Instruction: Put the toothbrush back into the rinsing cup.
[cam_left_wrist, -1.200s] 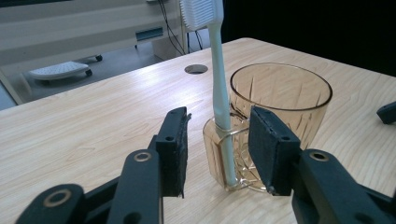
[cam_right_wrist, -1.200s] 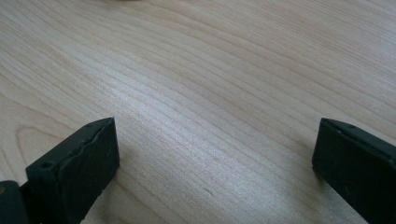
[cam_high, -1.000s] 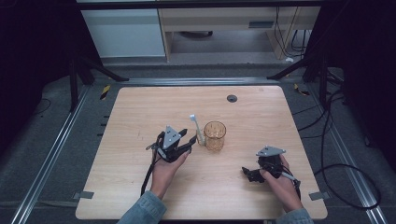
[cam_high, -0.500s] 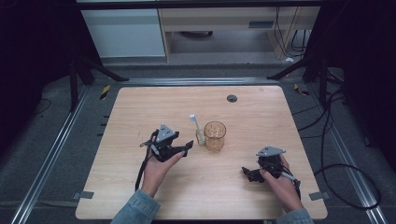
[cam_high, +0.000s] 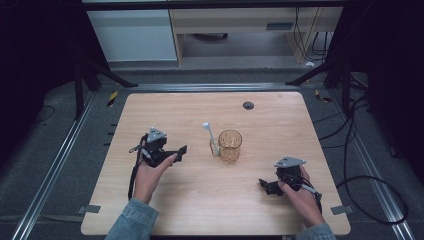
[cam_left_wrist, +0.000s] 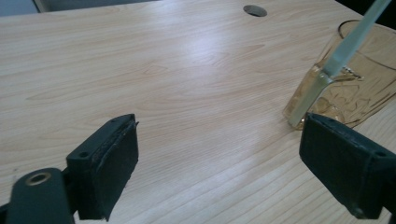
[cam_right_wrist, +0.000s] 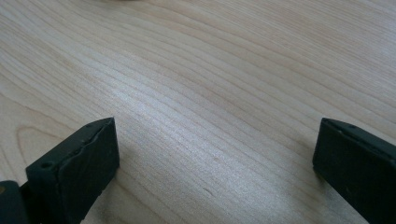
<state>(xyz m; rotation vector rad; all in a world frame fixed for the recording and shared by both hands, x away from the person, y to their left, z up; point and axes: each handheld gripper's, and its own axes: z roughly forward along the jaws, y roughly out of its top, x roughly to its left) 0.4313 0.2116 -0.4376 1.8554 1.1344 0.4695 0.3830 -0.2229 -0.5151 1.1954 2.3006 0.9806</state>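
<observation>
amber glass (cam_high: 230, 145) holds toothbrush (cam_high: 211, 137); left gripper (cam_high: 177, 151) jaws apart nearby.

Amber glass cup (cam_high: 230, 145): clear, ribbed or faceted wall, upright on the wooden table (cam_high: 165, 112), near the middle, slightly toward the far edge and well in from both side edges. Open mouth up.

Toothbrush (cam_high: 212, 139): pale, translucent handle, white head at top. It stands tilted against the cup's left side, touching the wall, its lower end on the table at the cup's base, head leaning away toward the far-left corner.
</observation>
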